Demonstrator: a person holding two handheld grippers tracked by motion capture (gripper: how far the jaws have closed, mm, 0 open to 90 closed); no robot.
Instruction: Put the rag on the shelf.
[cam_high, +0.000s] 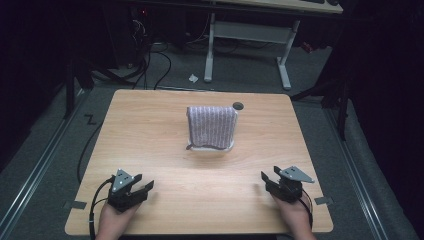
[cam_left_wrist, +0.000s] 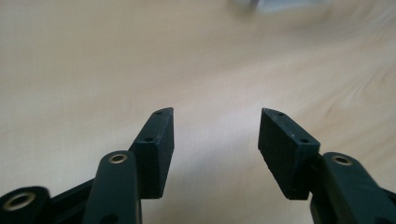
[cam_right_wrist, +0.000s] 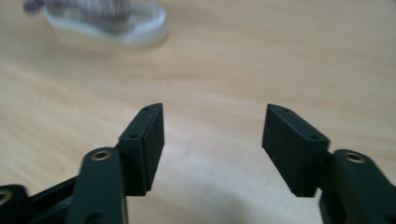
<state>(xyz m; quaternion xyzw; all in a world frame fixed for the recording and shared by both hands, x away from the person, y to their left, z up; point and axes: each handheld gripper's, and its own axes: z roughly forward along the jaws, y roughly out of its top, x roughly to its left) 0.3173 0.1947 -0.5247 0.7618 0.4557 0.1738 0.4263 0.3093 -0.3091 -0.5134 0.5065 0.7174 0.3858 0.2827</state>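
Observation:
A purple-grey striped cloth (cam_high: 211, 126) hangs draped over an upright stand with a clear base (cam_high: 210, 148) at the middle of the wooden table (cam_high: 150, 130). My left gripper (cam_high: 143, 183) rests near the front left edge, held by a hand, jaws apart and empty (cam_left_wrist: 216, 126). My right gripper (cam_high: 269, 177) rests near the front right edge, also open and empty (cam_right_wrist: 215, 121). In the right gripper view the clear base (cam_right_wrist: 116, 28) and the cloth's lower edge (cam_right_wrist: 88, 7) lie blurred at the top left. Both grippers are well short of the cloth.
A small dark round disc (cam_high: 238, 105) sits on the table just behind the cloth. Beyond the table stand a white desk frame (cam_high: 250, 45), cables (cam_high: 150, 60) on the grey floor and a scrap of white paper (cam_high: 193, 78).

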